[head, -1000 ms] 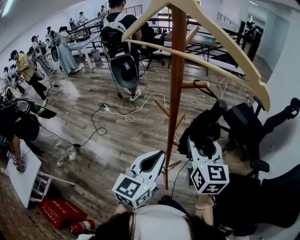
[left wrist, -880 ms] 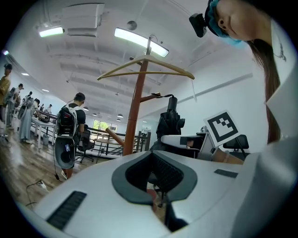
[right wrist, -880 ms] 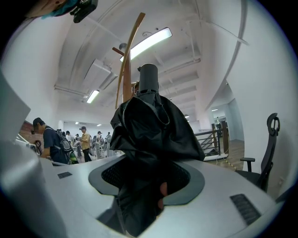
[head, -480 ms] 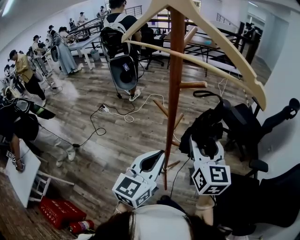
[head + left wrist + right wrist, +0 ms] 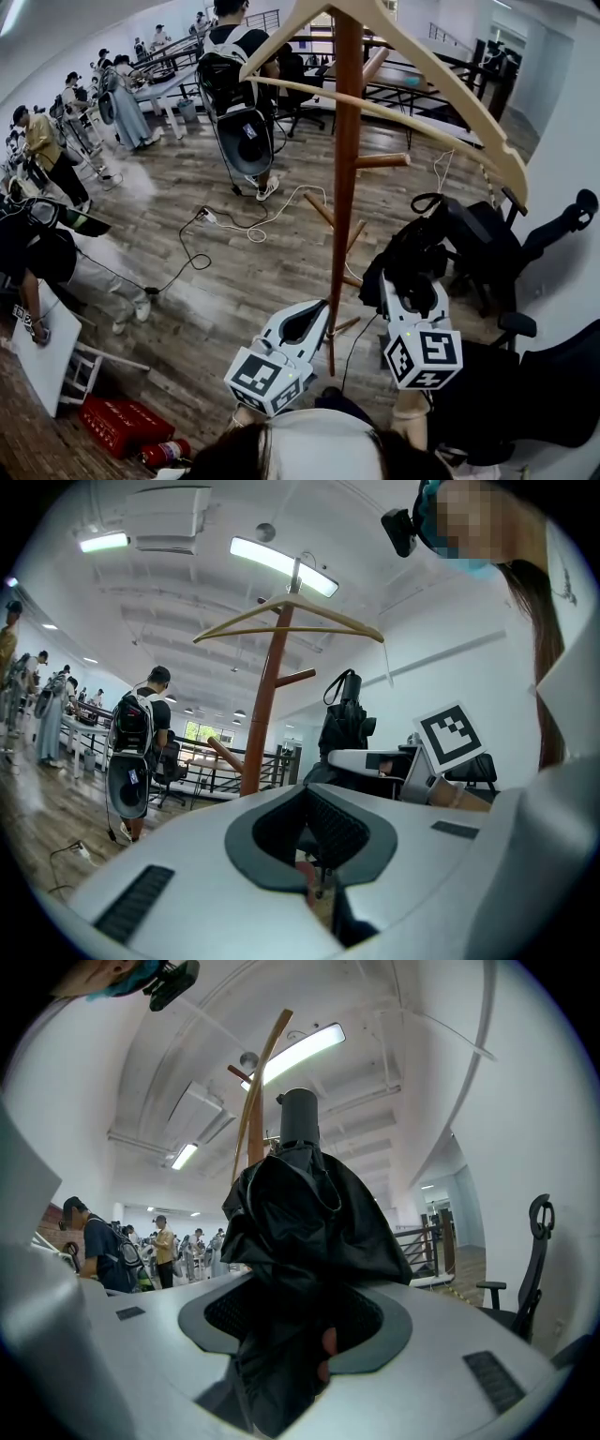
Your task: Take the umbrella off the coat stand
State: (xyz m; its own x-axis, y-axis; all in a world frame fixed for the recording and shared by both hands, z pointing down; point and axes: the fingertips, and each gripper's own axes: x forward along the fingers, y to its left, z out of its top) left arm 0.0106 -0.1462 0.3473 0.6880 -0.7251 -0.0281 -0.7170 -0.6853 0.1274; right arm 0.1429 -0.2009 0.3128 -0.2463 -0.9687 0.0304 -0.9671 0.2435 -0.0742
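Note:
A folded black umbrella [image 5: 412, 258] sits between the jaws of my right gripper [image 5: 410, 281], which is shut on it just right of the wooden coat stand [image 5: 345, 187]. In the right gripper view the umbrella [image 5: 300, 1232] fills the middle, handle end up. Its strap loop [image 5: 429, 199] hangs in the air, apart from the stand's side peg [image 5: 382, 160]. A wooden hanger [image 5: 441, 89] rests on top of the stand. My left gripper [image 5: 302, 323] stands open and holds nothing, low beside the stand's pole [image 5: 267, 714]; the umbrella [image 5: 345, 719] shows to its right.
Black office chairs [image 5: 487, 248] stand close on the right. A white cable [image 5: 253, 225] lies on the wooden floor beyond the stand. A person with a backpack [image 5: 234, 94] stands behind it, several people work at the left, and a red box [image 5: 122, 422] lies low left.
The umbrella's strap loop has slipped off the stand's side peg and now hangs free to the right of it. My left gripper has stayed where it was.

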